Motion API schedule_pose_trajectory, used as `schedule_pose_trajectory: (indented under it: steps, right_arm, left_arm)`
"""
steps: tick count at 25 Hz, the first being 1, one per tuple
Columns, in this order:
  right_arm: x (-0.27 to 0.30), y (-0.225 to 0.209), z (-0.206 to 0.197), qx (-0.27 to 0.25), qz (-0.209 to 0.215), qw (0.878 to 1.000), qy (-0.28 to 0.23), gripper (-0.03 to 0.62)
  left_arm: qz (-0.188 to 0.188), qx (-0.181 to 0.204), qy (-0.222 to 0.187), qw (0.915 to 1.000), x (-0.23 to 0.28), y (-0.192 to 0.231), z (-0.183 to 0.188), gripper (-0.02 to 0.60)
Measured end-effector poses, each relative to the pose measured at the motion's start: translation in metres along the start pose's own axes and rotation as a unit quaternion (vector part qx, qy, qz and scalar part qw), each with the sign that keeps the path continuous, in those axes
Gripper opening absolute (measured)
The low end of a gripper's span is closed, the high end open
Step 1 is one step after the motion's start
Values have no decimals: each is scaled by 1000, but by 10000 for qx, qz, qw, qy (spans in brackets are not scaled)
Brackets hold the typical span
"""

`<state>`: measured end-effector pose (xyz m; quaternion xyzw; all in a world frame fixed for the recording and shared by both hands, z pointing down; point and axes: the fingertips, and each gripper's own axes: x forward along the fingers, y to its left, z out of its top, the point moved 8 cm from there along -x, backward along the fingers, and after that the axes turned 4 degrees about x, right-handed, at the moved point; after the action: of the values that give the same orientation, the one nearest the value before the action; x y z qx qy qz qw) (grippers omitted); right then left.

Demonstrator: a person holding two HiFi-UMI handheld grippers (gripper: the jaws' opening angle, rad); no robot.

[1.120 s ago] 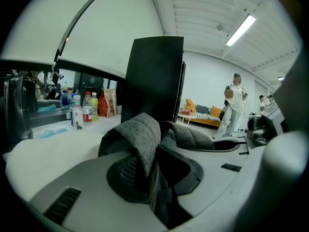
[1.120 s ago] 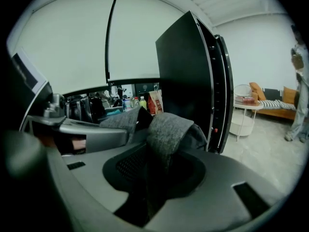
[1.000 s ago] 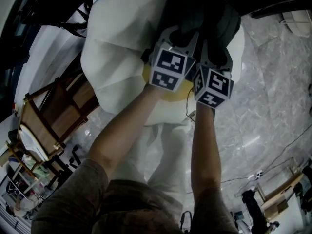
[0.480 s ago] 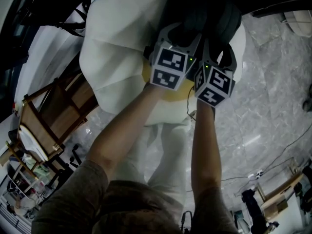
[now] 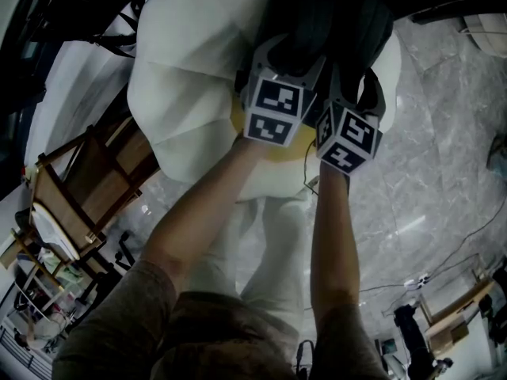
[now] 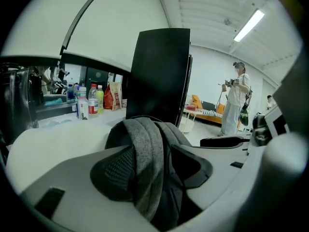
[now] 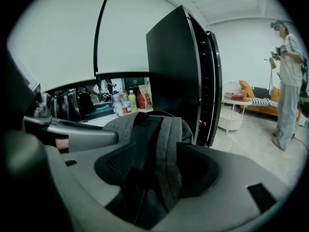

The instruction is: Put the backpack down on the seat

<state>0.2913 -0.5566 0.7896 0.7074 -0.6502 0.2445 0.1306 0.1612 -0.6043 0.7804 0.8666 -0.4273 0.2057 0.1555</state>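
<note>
A dark grey backpack (image 5: 333, 22) lies on the white-covered seat (image 5: 198, 62) at the top of the head view. Both grippers sit side by side at its near end. My left gripper (image 5: 297, 54) has the grey shoulder strap (image 6: 147, 153) between its jaws. The jaws are opening; the strap lies against the left pad, with a gap to the right pad. My right gripper (image 5: 354, 85) straddles a grey and black strap (image 7: 161, 149). Its jaws are opening too, and the strap hangs loose between them. The backpack's body (image 7: 145, 124) rises just beyond the fingers.
A wooden chair frame (image 5: 79, 188) stands left of the seat over the grey marble floor (image 5: 444, 157). Behind the backpack rises a tall black panel (image 6: 161, 76). Bottles and a bag (image 6: 94, 100) stand on a counter. A person (image 6: 236, 100) stands at the back right.
Both grippers' jaws have spread wider around the straps. The hands and the backpack have hardly shifted on the seat.
</note>
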Motion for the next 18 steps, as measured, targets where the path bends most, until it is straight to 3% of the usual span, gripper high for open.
schedule_pose_trajectory:
  steps: [9,12,14,18]
  right_arm:
    - [-19,5,11,131,123,9998,56,257]
    - [-29,10,15,228,310,9991,150,154]
    - [-39,15,21,258,431,9986,156,12]
    - [-60,25,38,399,610,9971,234,0]
  left_arm:
    - [144,-15,5,9999,-23,0,13,234]
    - [146,-75,49,9999,-31,-7,20,155]
    - [161,-120,65,9998,-39,-11,27,18]
    - [174,-211,257,9993,-58,-18,41,0]
